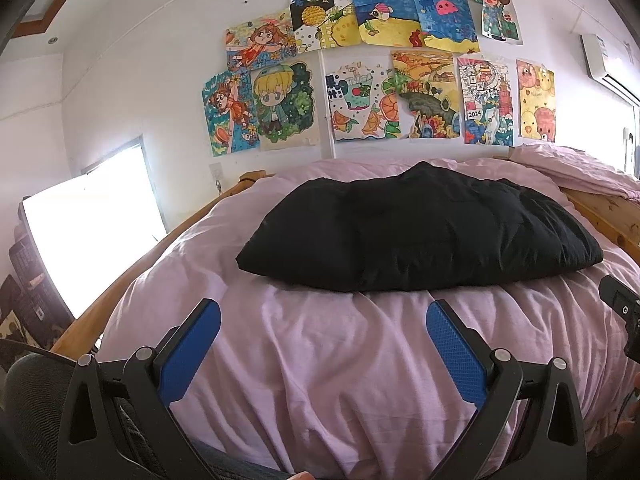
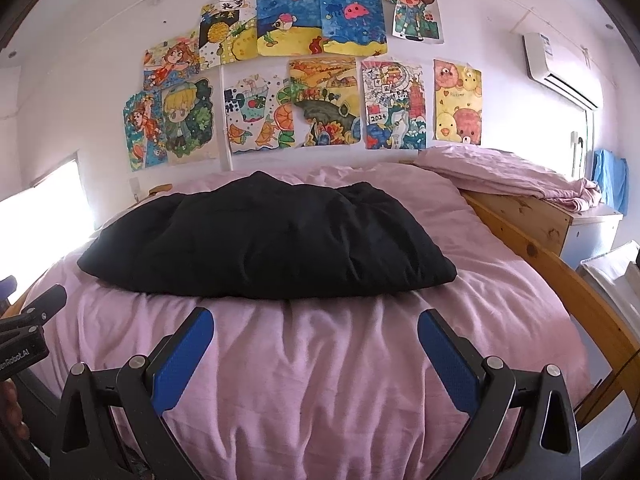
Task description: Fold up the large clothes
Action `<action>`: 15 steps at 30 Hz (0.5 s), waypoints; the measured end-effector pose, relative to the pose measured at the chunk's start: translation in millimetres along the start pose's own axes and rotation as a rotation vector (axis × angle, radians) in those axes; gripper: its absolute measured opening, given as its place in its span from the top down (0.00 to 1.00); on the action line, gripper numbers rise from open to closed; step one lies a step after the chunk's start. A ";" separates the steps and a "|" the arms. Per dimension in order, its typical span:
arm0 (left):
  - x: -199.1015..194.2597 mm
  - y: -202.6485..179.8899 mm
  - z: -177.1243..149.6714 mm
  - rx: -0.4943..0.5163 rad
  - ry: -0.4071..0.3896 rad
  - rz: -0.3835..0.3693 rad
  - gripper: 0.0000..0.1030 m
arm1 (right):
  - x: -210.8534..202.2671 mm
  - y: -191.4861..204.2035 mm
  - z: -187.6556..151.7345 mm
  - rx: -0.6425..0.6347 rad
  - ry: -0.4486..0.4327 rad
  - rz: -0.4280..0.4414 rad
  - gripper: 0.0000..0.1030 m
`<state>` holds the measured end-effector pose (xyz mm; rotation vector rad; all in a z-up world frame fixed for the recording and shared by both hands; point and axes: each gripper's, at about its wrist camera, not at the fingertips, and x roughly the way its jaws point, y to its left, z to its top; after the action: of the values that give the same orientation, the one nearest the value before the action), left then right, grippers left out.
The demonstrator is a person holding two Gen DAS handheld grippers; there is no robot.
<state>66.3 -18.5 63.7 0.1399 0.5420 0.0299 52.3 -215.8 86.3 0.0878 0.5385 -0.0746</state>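
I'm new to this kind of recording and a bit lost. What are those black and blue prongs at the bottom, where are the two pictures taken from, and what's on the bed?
The prongs are hand-held tongs, one per hand, each with a camera looking forward between its blue fingers. One picture comes from the left tongs, the other from the right tongs. Both are open and hold nothing. Ahead lies a black padded garment, bundled on a pink bed cover. Drawings hang on the wall behind.
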 end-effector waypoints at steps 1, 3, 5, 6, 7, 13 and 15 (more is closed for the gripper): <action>0.0 0.1 0.0 0.000 0.000 -0.001 0.02 | 0.0 0.3 0.1 0.001 0.000 0.000 0.00; 0.0 0.2 0.2 0.001 0.001 0.001 0.02 | 0.0 0.3 0.1 0.000 0.001 0.001 0.00; 0.0 0.4 0.2 0.000 0.001 0.000 0.02 | 0.1 0.2 -0.1 -0.001 0.001 0.000 0.00; 0.1 0.4 0.0 0.000 0.000 -0.001 0.02 | 0.1 0.3 0.0 -0.001 0.001 0.000 0.00; 0.1 0.5 0.1 0.000 0.001 -0.001 0.02 | 0.1 0.1 -0.1 0.000 0.001 0.000 0.00; 0.3 0.9 0.1 0.000 0.001 -0.001 0.02 | 0.9 0.3 0.0 0.002 0.001 -0.001 0.00; 0.4 1.3 0.2 0.001 0.000 -0.001 0.02 | 1.0 -0.1 0.1 0.001 0.001 0.000 0.00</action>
<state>66.7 -17.1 63.9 0.1403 0.5422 0.0288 53.3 -215.9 85.8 0.0889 0.5394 -0.0753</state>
